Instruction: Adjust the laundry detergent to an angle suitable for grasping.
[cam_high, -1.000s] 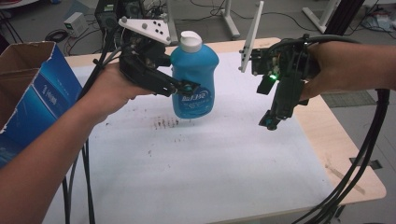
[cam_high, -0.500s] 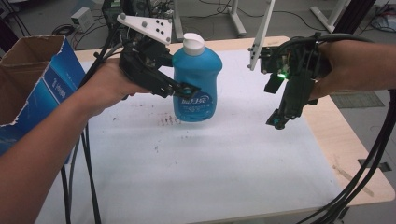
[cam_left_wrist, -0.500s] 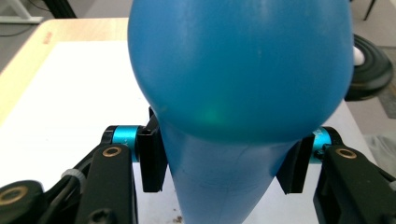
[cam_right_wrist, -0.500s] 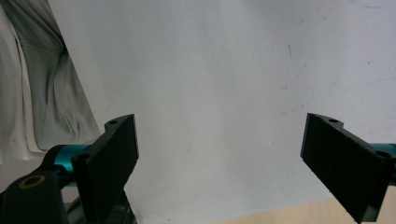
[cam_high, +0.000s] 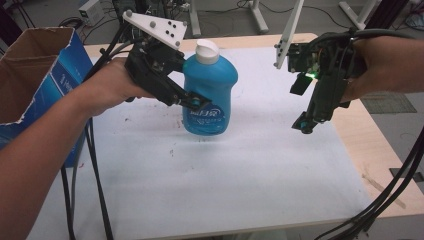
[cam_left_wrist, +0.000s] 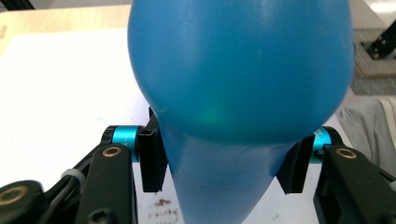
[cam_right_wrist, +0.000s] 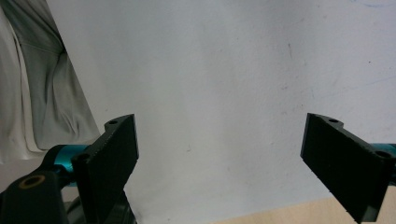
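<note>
Left tongs (cam_high: 197, 102) clamp the blue bottle (cam_high: 209, 92) above the bench (cam_high: 250, 170); keep it upright, right tongs (cam_high: 306, 122) apart, empty.

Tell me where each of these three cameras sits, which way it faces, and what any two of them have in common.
High view: above the person's side, looking forward and down on the white table; both forearms, left claw and right claw show.
Left gripper view: on the left claw, looking along its jaws, clamped on the blue bottle.
Right gripper view: on the right claw, facing down at the bare table, jaws apart.
Shared: high and left gripper views both show the blue bottle.
</note>
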